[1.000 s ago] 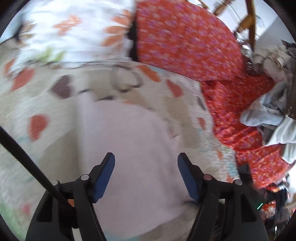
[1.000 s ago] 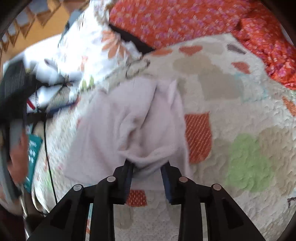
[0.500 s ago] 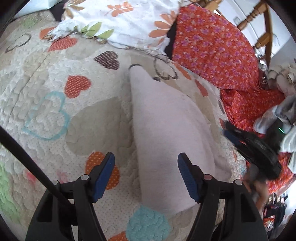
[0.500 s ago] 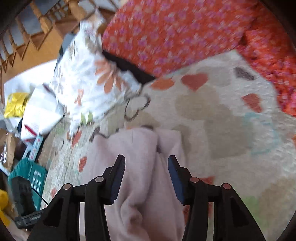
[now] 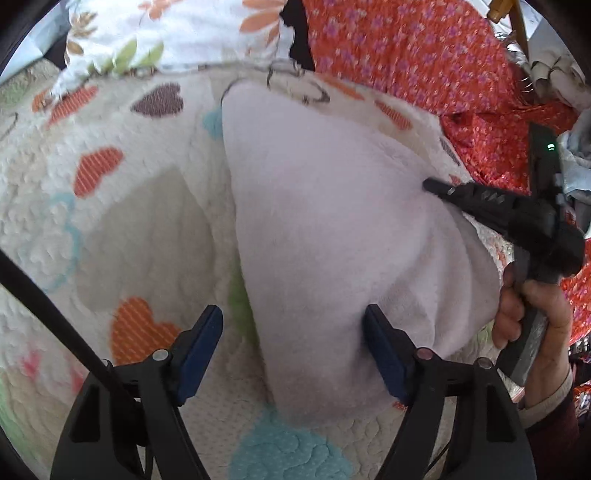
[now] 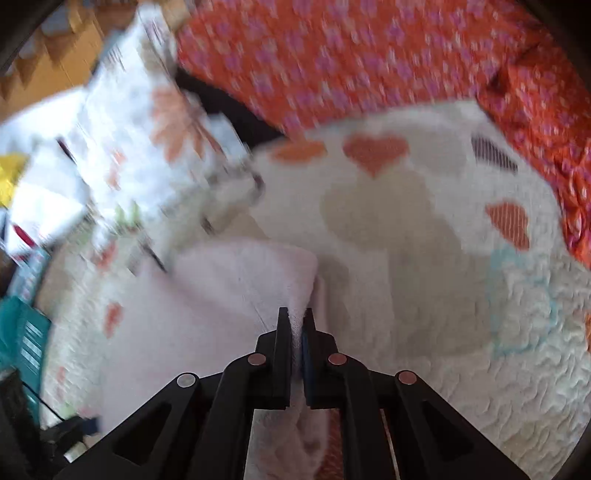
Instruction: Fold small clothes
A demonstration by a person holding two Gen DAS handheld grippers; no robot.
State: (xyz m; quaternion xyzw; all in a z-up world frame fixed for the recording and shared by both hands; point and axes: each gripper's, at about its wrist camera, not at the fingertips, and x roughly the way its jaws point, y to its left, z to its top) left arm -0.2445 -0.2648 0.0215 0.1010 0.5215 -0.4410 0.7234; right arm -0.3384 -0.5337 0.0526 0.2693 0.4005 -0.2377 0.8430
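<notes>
A pale pink fleece garment (image 5: 325, 221) lies lengthwise on a heart-patterned quilt (image 5: 122, 221). My left gripper (image 5: 295, 332) hovers low over its near end. The jaws are opening, with cloth lying between the blue pads (image 5: 203, 339), which do not pinch it. In the left wrist view my right gripper (image 5: 430, 183) reaches in from the right, held by a hand (image 5: 524, 306), its tip on the garment's right edge. In the right wrist view the right gripper (image 6: 297, 319) is shut on a raised fold of the pink garment (image 6: 221, 295).
A white floral pillow (image 5: 177, 33) and a red flowered cloth (image 5: 406, 48) lie beyond the garment. A heap of pale clothes (image 5: 576, 147) sits at far right. A teal box (image 6: 22, 332) stands off the quilt's left side. A black cable (image 5: 48, 299) crosses near my left gripper.
The right gripper's jaws closed onto a fold at the garment's edge. The left gripper sank closer to the garment and spread a little wider.
</notes>
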